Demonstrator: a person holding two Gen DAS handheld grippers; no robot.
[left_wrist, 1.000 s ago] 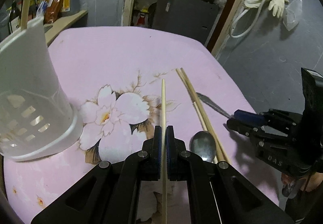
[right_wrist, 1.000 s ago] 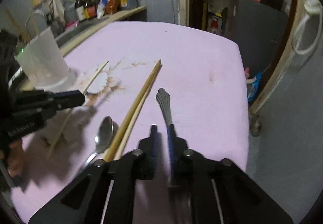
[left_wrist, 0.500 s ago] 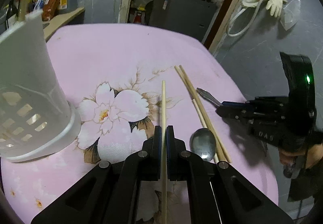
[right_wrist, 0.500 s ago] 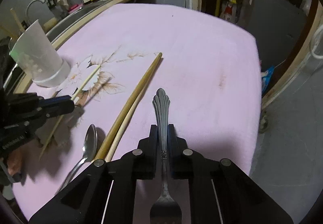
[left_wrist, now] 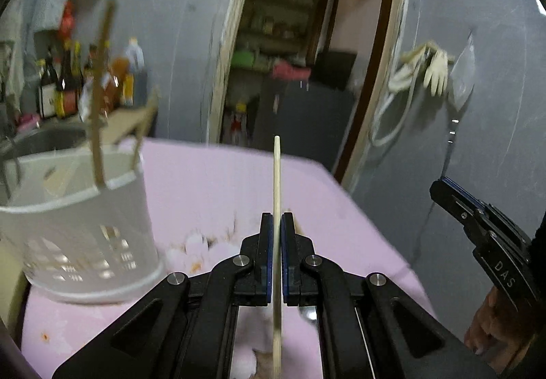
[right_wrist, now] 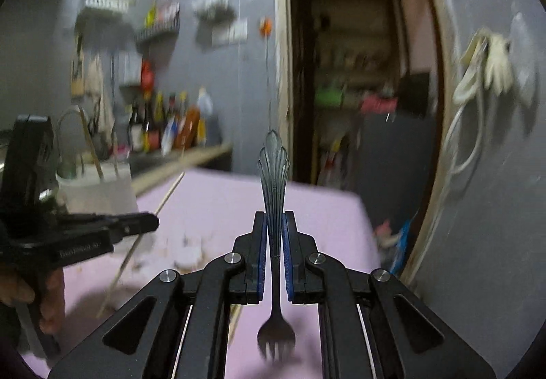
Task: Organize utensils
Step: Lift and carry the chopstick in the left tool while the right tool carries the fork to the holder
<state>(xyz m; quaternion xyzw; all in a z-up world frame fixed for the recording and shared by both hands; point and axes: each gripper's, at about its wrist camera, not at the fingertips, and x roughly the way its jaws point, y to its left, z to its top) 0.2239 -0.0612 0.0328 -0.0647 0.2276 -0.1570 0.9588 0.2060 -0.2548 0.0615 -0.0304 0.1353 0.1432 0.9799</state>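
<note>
Gripping chopstick (left_wrist: 276, 174) and fork (right_wrist: 274, 181), both grippers raised above table (left_wrist: 211, 181).

Legible text, item one: the white capital letters "DAS" were printed on the black body of the right gripper (left_wrist: 443, 186), read in the left wrist view near the right edge of the frame, just above the holding hand (left_wrist: 491, 328). Item two: a line of pale lettering ran along the black body of the left gripper (right_wrist: 153, 221) in the right wrist view, too blurred to read. Item three: the bottles (left_wrist: 65, 85) on the counter behind the table's far left corner carried labels, none legible. No numbers, brands or signs could be read elsewhere.
</note>
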